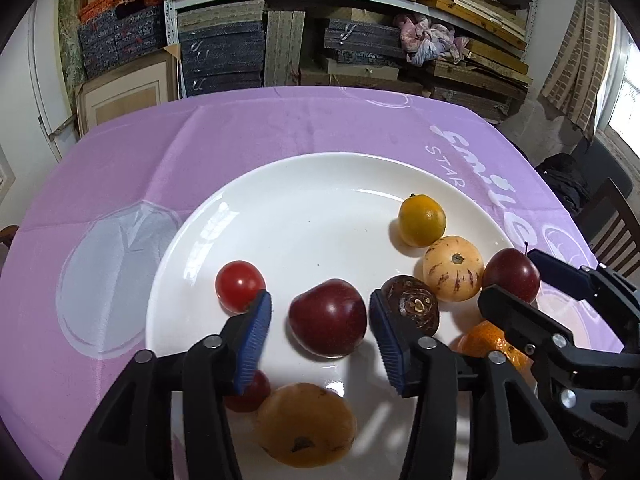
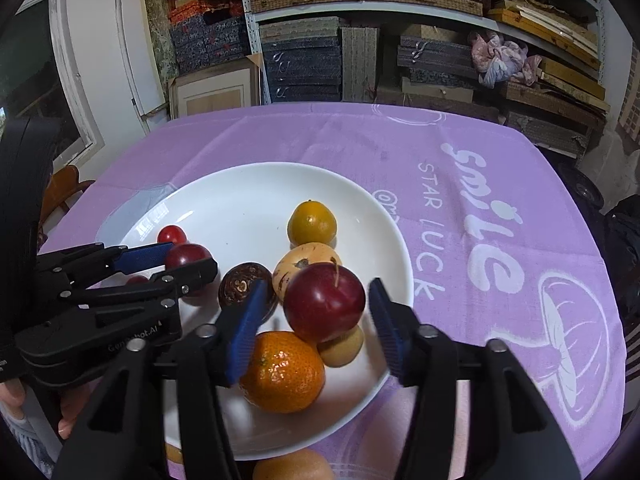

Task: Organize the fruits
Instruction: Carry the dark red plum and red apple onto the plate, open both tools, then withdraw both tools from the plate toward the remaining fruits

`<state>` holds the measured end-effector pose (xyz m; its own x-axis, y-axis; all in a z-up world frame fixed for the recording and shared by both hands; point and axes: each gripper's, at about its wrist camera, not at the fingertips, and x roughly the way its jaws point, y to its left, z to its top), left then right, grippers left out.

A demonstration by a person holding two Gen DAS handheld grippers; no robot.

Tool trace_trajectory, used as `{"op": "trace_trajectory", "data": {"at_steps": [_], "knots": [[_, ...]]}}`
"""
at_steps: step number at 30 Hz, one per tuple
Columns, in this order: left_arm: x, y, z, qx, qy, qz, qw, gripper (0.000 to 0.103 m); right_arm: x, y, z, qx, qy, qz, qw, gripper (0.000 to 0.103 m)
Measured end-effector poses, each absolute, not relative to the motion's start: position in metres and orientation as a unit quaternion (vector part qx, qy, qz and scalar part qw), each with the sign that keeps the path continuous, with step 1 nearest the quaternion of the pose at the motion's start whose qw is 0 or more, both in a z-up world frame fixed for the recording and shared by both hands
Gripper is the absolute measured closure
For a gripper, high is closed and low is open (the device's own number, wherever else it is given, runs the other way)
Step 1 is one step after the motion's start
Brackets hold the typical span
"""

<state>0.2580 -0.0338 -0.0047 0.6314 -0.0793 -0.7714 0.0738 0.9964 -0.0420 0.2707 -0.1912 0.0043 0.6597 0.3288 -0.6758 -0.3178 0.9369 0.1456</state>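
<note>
Both of my tools hover over the white plate, and most of the fruit already lies on it, so I judge the sorting nearly done. Left hand-held gripper: jaws part open, a dark red plum sitting between the blue pads with clear gaps on both sides, resting on the plate, so nothing is gripped. Nearest me, under that gripper, lies a yellow-brown fruit with a small red fruit touching its left side, partly hidden by the left finger. Just beyond the left pad is a cherry tomato; just behind the right pad a dark brown passion fruit. Right hand-held gripper: jaws also part open, straddling a second red plum that rests on top of the pile, pads not pressing on it, so I read it as free. Below that gripper sits a tangerine, with a small tan fruit tucked beside it. Beyond the plum, a striped pale melon-like fruit, then farther off a yellow citrus. One item left: an orange-brown fruit shows at the near edge of the right view, off the plate rim on the purple cloth of the tabletop. Whether it counts as unsorted I cannot say for sure. The far part of the plate is bare.
</note>
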Motion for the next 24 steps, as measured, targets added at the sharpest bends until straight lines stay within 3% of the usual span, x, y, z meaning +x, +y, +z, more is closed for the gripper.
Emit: {"op": "trace_trajectory", "data": {"at_steps": [2, 4, 8, 9, 18, 24], "knots": [[0.248, -0.03, 0.006, -0.002, 0.408, -0.039, 0.912, 0.035, 0.263, -0.198, 0.015, 0.013, 0.358, 0.174, 0.917, 0.031], [0.237, -0.022, 0.019, -0.009, 0.399, -0.038, 0.916, 0.034, 0.25, -0.208, 0.026, 0.022, 0.345, 0.175, 0.922, 0.031], [0.19, 0.001, 0.037, -0.032, 0.388, -0.041, 0.92, 0.025, 0.201, -0.242, 0.039, 0.056, 0.311, 0.166, 0.934, 0.005], [0.175, 0.004, 0.037, -0.031, 0.388, -0.043, 0.92, 0.025, 0.186, -0.249, 0.038, 0.064, 0.304, 0.161, 0.937, 0.004], [0.005, -0.022, 0.006, 0.083, 0.387, -0.095, 0.913, 0.017, 0.129, -0.294, -0.015, 0.121, 0.34, 0.133, 0.923, 0.004], [-0.038, -0.042, -0.015, 0.095, 0.387, -0.114, 0.91, 0.012, 0.122, -0.296, -0.01, 0.13, 0.324, 0.136, 0.927, 0.004]]}}
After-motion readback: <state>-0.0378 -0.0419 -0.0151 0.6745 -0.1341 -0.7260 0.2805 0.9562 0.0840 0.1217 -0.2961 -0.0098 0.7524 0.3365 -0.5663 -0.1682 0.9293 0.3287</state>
